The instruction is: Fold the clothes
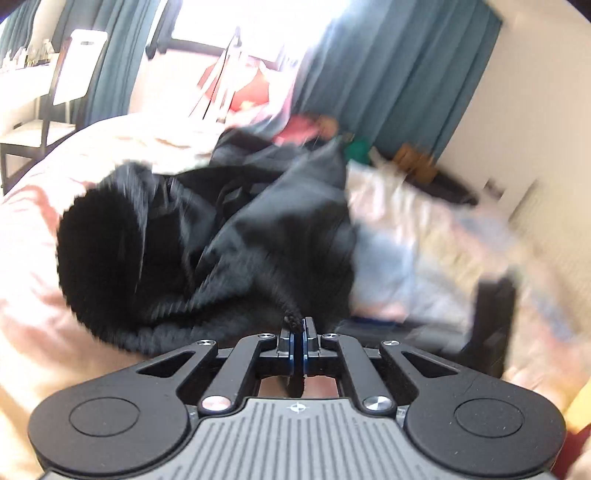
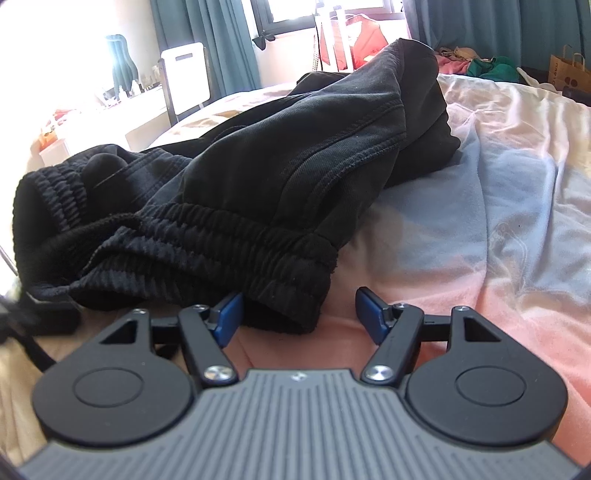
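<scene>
The black trousers [image 2: 240, 177] are heaped on the bed [image 2: 498, 229], their ribbed waistband corner lying between the spread fingers of the right gripper [image 2: 299, 314], while the left gripper [image 1: 298, 332] is clamped on a cord end.

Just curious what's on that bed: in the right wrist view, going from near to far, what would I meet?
Tool → black trousers → red cloth on a rack → window.
</scene>
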Available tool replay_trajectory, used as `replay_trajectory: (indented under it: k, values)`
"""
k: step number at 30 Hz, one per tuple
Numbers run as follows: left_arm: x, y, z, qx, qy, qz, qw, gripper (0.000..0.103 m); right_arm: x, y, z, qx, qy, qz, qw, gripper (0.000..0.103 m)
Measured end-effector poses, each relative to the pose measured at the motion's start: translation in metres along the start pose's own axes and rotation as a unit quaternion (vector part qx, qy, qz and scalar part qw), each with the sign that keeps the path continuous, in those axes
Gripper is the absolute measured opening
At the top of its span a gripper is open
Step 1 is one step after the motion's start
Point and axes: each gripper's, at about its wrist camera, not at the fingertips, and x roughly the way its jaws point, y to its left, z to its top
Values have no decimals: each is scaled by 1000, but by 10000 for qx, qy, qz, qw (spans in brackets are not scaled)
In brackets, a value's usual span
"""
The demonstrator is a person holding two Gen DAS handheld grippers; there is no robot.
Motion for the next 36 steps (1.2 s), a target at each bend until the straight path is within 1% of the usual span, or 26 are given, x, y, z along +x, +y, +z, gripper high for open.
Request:
replay_trajectory:
  k: [2, 4, 5, 9, 10, 11, 12, 13, 14, 15, 17, 18, 19, 20, 22, 24, 26, 28, 30, 32, 34, 35, 36]
  values:
    - [3, 10, 24, -483, -165, -299, 9983, 4, -1, 2, 2, -154, 31, -50, 9999, 72]
    - [18, 19, 52, -961, -111, -573, 9937, 4, -2, 3, 4, -229, 54, -63, 9997, 72]
    - [31, 22, 65, -1112, -63, -678, 9915, 4, -2, 4, 4, -245, 57, -62, 9997, 72]
    - [93, 23, 114, -1436, 14, -750, 9868, 6, -2, 3, 4, -198, -5, 19, 9998, 72]
    - [108, 23, 124, -1453, 23, -712, 9868, 10, -2, 2, 4, -186, -22, 40, 9998, 72]
    - [125, 22, 131, -1342, 35, -533, 9895, 20, -2, 2, 4, -173, -38, 61, 9998, 72]
    - [141, 21, 137, -1210, 96, -277, 9922, 28, -2, 2, 3, -170, -59, 76, 9998, 72]
    - [156, 20, 143, -1065, 191, 13, 9941, 42, 0, 1, 2, -151, -70, 88, 9998, 72]
    - [170, 18, 149, -854, 281, 339, 9954, 52, 1, -1, 1, -98, -77, 111, 9999, 72]
    - [178, 17, 155, -641, 340, 579, 9957, 56, 2, -2, 1, -52, -92, 135, 9999, 72]
    - [185, 19, 162, -384, 363, 796, 9954, 73, 4, -3, 1, 36, -123, 184, 9997, 72]
    - [183, 19, 163, -278, 273, 853, 9956, 78, 4, -1, 0, -3, -166, 187, 9997, 72]
    - [179, 19, 162, -181, 153, 871, 9959, 88, 3, 2, 0, -90, -234, 182, 9995, 72]
    - [173, 18, 160, -47, 55, 862, 9963, 95, 2, 5, 0, -202, -301, 184, 9992, 72]
    - [156, 15, 151, 407, 77, 819, 9958, 103, -1, 10, -1, -392, -407, 188, 9982, 72]
    - [137, 11, 134, 965, 190, 920, 9909, 103, 0, 11, -1, -436, -388, 213, 9981, 72]
    - [117, 7, 115, 1527, 301, 1096, 9817, 103, 1, 12, -1, -469, -324, 292, 9979, 72]
    - [96, 8, 97, 1838, 335, 1354, 9730, 103, 2, 15, -3, -586, -266, 256, 9976, 72]
    - [74, 11, 81, 1994, 312, 1574, 9667, 103, 4, 19, -6, -855, -134, 129, 9962, 72]
    - [47, 17, 63, 2009, 146, 1782, 9632, 103, 6, 20, -8, -915, -160, -16, 9957, 71]
    - [24, 26, 48, 1826, -43, 1885, 9649, 103, 7, 15, -8, -756, -231, -21, 9969, 69]
    - [14, 32, 41, 1717, -104, 1976, 9651, 103, 6, 13, -7, -689, -286, -111, 9972, 68]
    - [7, 36, 35, 1628, -141, 2072, 9645, 103, 6, 12, -7, -624, -344, -213, 9972, 63]
